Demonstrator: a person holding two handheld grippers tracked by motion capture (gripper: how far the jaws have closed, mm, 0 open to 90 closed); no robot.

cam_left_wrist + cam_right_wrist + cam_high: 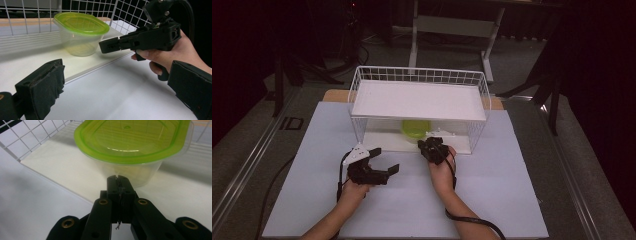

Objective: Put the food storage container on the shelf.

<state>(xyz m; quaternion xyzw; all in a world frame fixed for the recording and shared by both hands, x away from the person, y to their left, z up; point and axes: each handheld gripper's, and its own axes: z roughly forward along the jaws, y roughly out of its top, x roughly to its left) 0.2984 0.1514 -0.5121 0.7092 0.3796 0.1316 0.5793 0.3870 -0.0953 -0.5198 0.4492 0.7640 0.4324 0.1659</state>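
The right gripper (118, 178) was closed on nothing just before the tub (132, 147), while the left gripper (379, 160) stood wide open, empty.

A laboratory-style recording space is showing here: a white board-covered worktop (492, 200) is standing on grey carpet between dark curtains, a black stand's legs (287, 75) are flanking it, cables (272, 190) are trailing across the floor, and a white height-adjustable desk frame (452, 30) is standing behind.

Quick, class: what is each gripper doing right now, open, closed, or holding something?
Left gripper: open, holding nothing.
Right gripper: jaws closed, nothing between them, tips close to the green-lidded tub.
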